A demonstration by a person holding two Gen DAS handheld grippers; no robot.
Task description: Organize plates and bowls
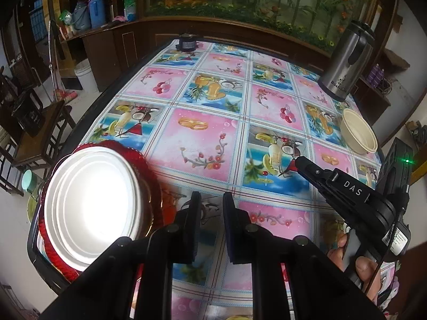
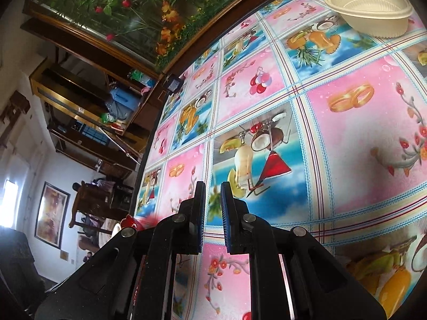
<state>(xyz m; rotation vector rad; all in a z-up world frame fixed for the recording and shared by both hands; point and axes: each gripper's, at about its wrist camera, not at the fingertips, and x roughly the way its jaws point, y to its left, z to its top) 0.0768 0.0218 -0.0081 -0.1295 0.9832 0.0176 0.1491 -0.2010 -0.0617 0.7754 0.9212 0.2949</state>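
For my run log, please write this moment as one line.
left hand-held gripper: shut, empty | right hand-held gripper: shut, empty | white plates: stacked on red plate | cream bowl: beside steel flask

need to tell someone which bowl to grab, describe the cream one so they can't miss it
Start at the steel flask standing at the far right of the table. Just in front of it sits the bowl, alone, empty and cream, unlike the white plates stacked on red at the left edge.
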